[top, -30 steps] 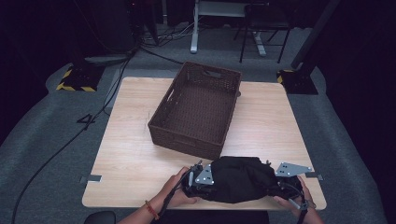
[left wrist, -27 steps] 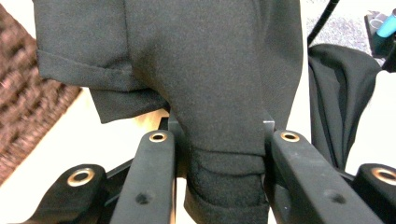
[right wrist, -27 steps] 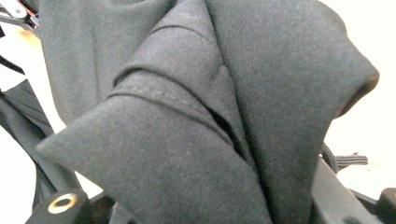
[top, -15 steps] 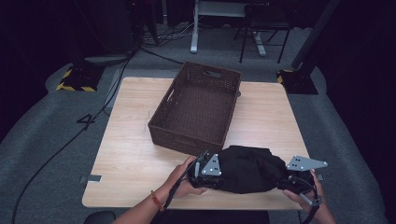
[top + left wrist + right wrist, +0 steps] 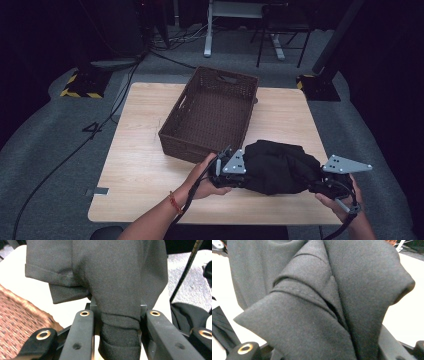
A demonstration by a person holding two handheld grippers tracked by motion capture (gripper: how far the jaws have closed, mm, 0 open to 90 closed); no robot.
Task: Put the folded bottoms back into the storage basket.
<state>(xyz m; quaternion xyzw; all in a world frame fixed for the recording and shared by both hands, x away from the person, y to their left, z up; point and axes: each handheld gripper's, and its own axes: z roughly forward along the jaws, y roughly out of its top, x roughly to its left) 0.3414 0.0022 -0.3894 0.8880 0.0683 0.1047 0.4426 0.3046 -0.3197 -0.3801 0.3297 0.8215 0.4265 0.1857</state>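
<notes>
Black garment (image 5: 280, 167) is held bunched betw. both tools, above the worktop's (image 5: 140, 165) near edge, just in front of the brown wicker basket (image 5: 212, 112). Left hand-held gripper (image 5: 227, 172) is clamped on the garment's left end; in the left gripper view a thick fold (image 5: 120, 315) is pinched betw. its black jaws. Right hand-held gripper (image 5: 332, 182) is clamped on the right end; cloth (image 5: 324, 305) covers its jaws. Basket sits mid-worktop, w/ handle cut-outs.
</notes>
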